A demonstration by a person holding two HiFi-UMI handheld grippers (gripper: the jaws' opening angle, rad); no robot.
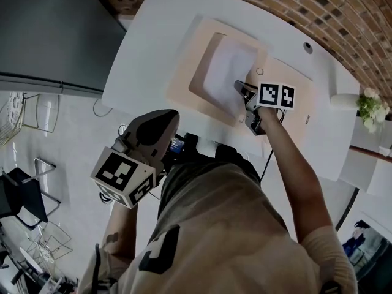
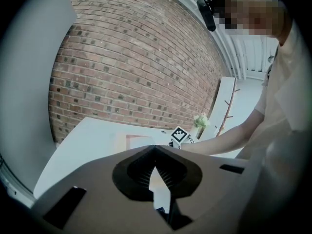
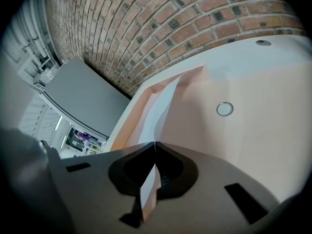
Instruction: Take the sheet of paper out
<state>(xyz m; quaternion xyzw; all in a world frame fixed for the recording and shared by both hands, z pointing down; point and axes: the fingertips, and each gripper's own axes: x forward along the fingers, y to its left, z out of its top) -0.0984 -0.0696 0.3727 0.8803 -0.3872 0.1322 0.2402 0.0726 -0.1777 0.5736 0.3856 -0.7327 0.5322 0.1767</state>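
Note:
A white sheet of paper [image 1: 225, 72] lies in the recess of a peach-coloured tray [image 1: 197, 41] on the white table [image 1: 147, 48]. My right gripper [image 1: 240, 88] reaches over the tray's right side and is shut on the sheet's near edge. In the right gripper view the sheet [image 3: 163, 108] bends upward and runs between the closed jaws of the right gripper [image 3: 155, 144]. My left gripper [image 1: 171, 118] hangs close to my body, off the table's near edge. In its own view the left gripper [image 2: 155, 146] has its jaws meeting at the tips with nothing in them.
A small metal ring [image 3: 224, 109] sits on the tray [image 3: 253, 91] right of the sheet. A round grommet [image 1: 308, 48] is in the table near the brick wall [image 1: 343, 11]. White flowers [image 1: 372, 107] stand at the right, a grey cabinet [image 1: 49, 35] at the left, chairs [image 1: 24, 195] below it.

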